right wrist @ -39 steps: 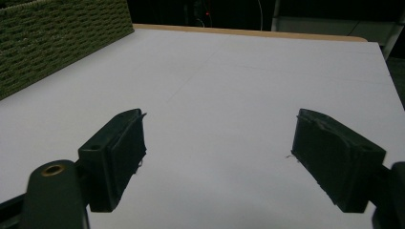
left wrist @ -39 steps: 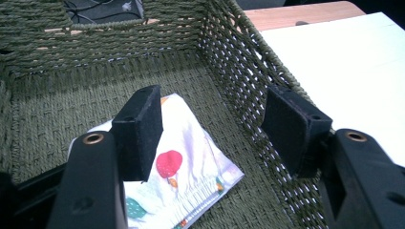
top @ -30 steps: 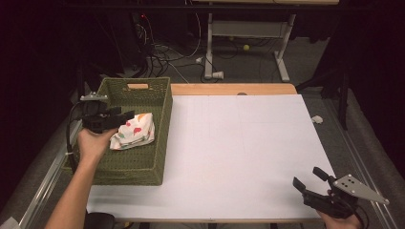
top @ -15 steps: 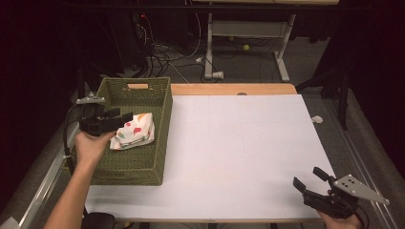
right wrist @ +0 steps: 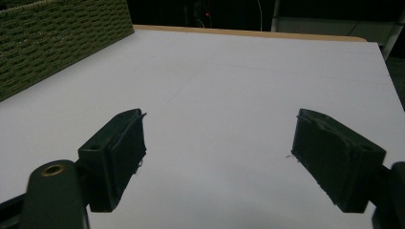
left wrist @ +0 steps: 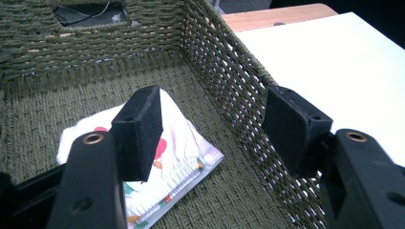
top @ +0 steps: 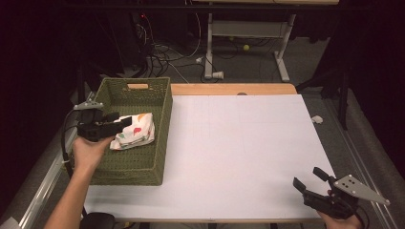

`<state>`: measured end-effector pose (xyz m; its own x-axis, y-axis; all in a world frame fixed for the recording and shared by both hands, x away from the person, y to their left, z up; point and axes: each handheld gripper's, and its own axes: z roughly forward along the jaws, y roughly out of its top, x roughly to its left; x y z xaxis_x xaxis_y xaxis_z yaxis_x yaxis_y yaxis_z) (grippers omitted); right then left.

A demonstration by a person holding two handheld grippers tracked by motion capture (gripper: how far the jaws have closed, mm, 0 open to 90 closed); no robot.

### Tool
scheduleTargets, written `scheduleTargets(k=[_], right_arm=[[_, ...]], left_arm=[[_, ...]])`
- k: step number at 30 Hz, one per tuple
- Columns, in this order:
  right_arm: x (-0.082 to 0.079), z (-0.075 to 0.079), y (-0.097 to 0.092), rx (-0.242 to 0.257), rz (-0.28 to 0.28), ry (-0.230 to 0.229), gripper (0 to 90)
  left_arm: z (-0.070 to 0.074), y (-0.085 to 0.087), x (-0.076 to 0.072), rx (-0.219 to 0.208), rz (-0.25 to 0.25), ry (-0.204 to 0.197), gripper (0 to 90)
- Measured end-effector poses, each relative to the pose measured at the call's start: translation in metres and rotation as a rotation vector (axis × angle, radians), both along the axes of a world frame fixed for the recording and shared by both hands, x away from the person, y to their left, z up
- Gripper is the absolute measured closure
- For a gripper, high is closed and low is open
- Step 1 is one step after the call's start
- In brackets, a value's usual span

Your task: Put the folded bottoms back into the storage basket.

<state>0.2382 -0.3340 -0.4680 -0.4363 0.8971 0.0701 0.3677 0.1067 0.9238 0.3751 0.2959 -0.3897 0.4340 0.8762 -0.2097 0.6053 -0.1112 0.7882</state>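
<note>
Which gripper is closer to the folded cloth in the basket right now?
Left. The left gripper hangs open inside the green basket, right over the folded cloth. The right gripper sits open at the table's near right corner, far from it.

The left gripper hovered inside the green woven basket, jaws spread and just opened wider, nothing clamped between them. The right gripper rested far from the basket, jaws wide apart and empty.

A lab recording bay: dark curtained surround, cable tangle on the floor at eleven o'clock, white-topped table, adjustable desk frame at twelve.
</note>
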Motion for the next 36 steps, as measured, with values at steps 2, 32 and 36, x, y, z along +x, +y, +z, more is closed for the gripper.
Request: scheduleTargets(k=[2,32,36], right_arm=[[0.000,0.000,0.000,0.000,-0.001,0.001,19.2],[0.000,0.000,0.000,-0.001,-0.001,0.001,19.2],[0.000,0.000,0.000,-0.001,-0.001,0.000,19.2]], left_arm=[[-0.001,0.000,-0.001,-0.001,0.000,0.001,35.7],[-0.003,0.000,-0.026,-0.031,-0.036,-0.021,35.6],[-0.004,0.000,-0.030,-0.031,-0.038,-0.025,35.6]])
